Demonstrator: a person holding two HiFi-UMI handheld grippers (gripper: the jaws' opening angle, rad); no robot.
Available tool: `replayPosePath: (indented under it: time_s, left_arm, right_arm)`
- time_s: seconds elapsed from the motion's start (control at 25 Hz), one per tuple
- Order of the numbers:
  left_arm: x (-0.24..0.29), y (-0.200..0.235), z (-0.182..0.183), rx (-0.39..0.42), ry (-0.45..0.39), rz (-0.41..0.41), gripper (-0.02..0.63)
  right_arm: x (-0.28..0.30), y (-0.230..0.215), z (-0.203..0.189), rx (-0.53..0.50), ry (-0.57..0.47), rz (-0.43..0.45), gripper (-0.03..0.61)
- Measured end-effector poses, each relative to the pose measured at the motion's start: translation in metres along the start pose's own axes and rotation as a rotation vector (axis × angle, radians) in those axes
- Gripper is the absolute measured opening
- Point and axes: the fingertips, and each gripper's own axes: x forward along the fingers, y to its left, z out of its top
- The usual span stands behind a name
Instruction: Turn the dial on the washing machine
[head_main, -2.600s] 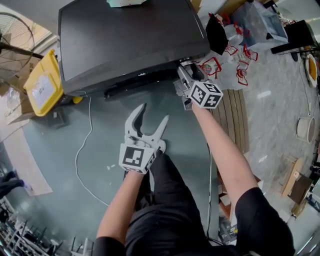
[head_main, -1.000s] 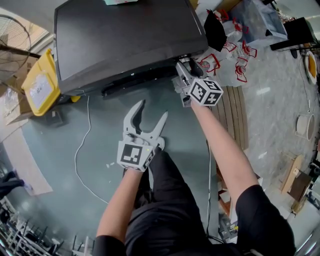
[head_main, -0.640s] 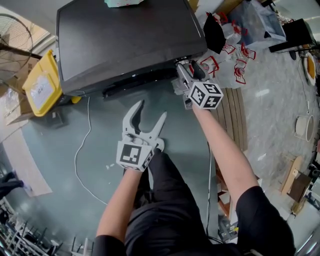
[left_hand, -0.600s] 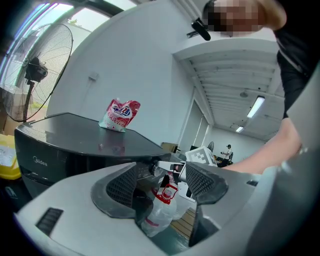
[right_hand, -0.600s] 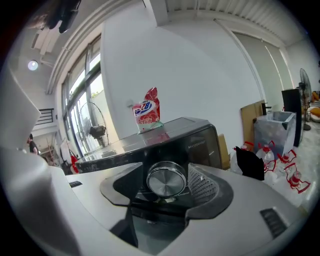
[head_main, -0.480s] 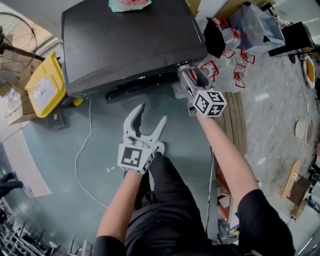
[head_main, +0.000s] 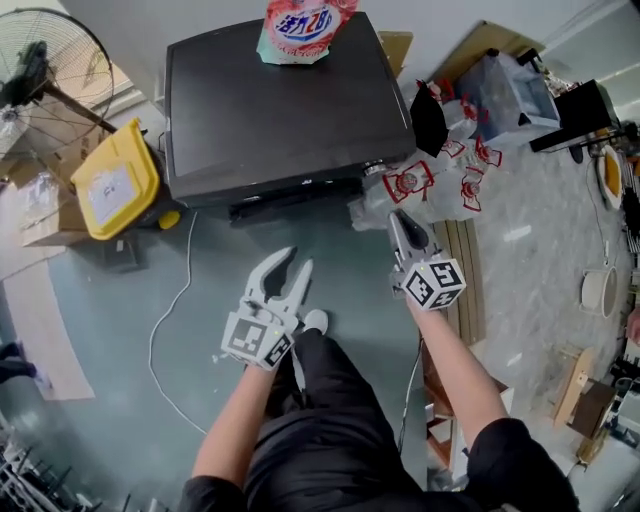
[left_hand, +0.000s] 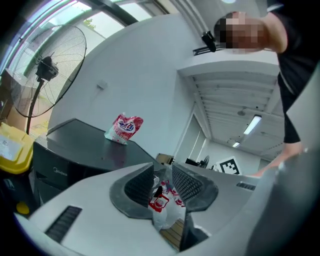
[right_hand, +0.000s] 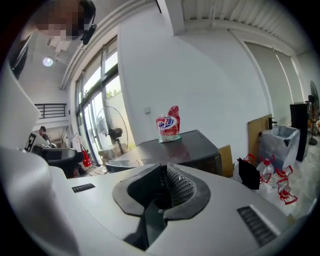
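**Black-topped washer, dial untouched by either gripper**

The washing machine (head_main: 280, 100) stood ahead of both grippers and well apart from them, a red-and-white detergent pouch (head_main: 300, 22) on the far edge of its lid. A small knob at its near right corner, which I took for the dial (head_main: 373, 168), lay ahead of the right gripper (head_main: 397, 218) and a little to its left, with bare floor between. That gripper's jaws were closing, the pads all but together, and nothing was between them. The left gripper (head_main: 298, 258) hung lower, beside the person's knee, farther from the machine. Its jaws were closing too, a narrow gap left between the pads and nothing in it. Only the plastic bags (head_main: 440, 185) showed far beyond.

With no gripper on the dial, the turning step was not in hand, and whether it was done I could not tell. If it remained, the next move would call for parting the right gripper's jaws, carrying it forward and slightly left to straddle the knob, then clamping and twisting the wrist.
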Motion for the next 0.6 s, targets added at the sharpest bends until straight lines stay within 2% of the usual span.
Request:
replayPosePath:
  time_s: [0.24, 0.44, 0.6]
  left_arm:
    - [-0.050, -0.002, 0.045, 0.028, -0.052, 0.023, 0.015]
    - [-0.089, -0.010, 0.071, 0.108, -0.048, 0.017, 0.003]
    - [-0.110, -0.003, 0.089, 0.157, -0.036, 0.037, 0.003]
  right_arm:
    - [-0.048, 0.064, 0.033, -0.060, -0.001, 0.015, 0.003]
    - [-0.076, 0.117, 0.055, -0.103, -0.003, 0.002, 0.002]
    - [-0.089, 0.135, 0.083, -0.122, -0.047, -0.025, 0.002]
